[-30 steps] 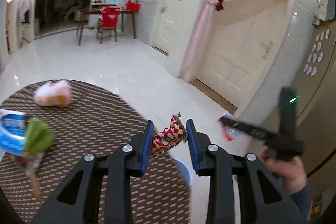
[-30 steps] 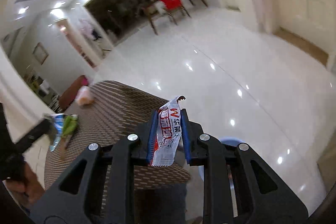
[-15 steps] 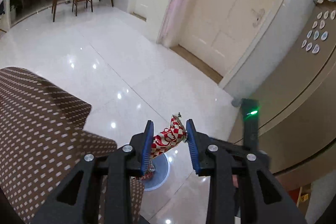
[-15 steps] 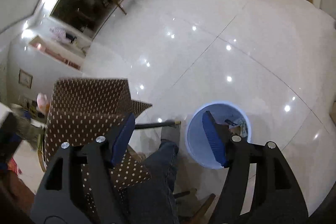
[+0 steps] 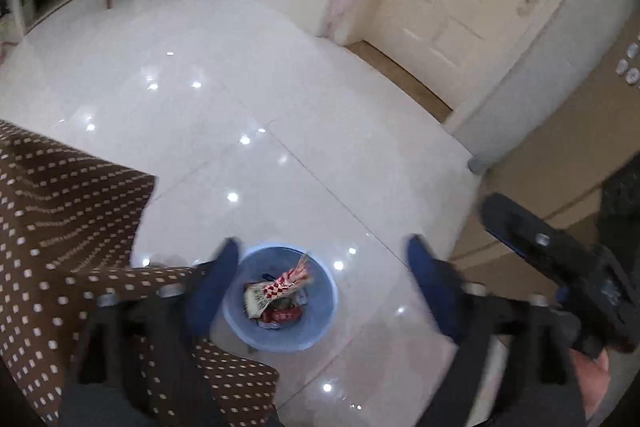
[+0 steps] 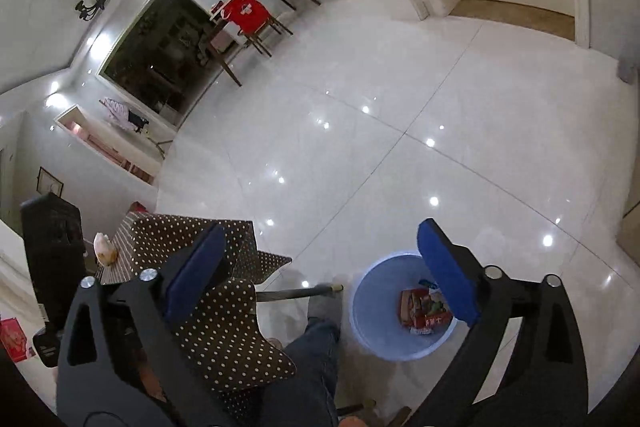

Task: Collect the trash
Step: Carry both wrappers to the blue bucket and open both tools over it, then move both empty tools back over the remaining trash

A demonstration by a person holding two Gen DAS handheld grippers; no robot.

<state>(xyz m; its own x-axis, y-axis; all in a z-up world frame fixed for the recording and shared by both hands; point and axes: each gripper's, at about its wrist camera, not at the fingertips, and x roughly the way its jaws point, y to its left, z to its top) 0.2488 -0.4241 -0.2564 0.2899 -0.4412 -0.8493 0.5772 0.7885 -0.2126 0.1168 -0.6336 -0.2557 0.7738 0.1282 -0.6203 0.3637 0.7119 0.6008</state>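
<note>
A glossy white tiled floor (image 5: 248, 75) spreads below a table draped in brown dotted cloth (image 5: 60, 227). On the floor beside the table stands a round pale-blue plastic bin (image 5: 280, 301), with a red-and-white checkered wrapper (image 5: 289, 281) lying on top of other packets inside. The left gripper (image 5: 324, 291) points down over the bin, its blue-padded jaws spread wide and empty. The right gripper (image 6: 320, 271) is likewise wide and empty, tilted down, with the bin (image 6: 376, 311) just inside its right finger.
</note>
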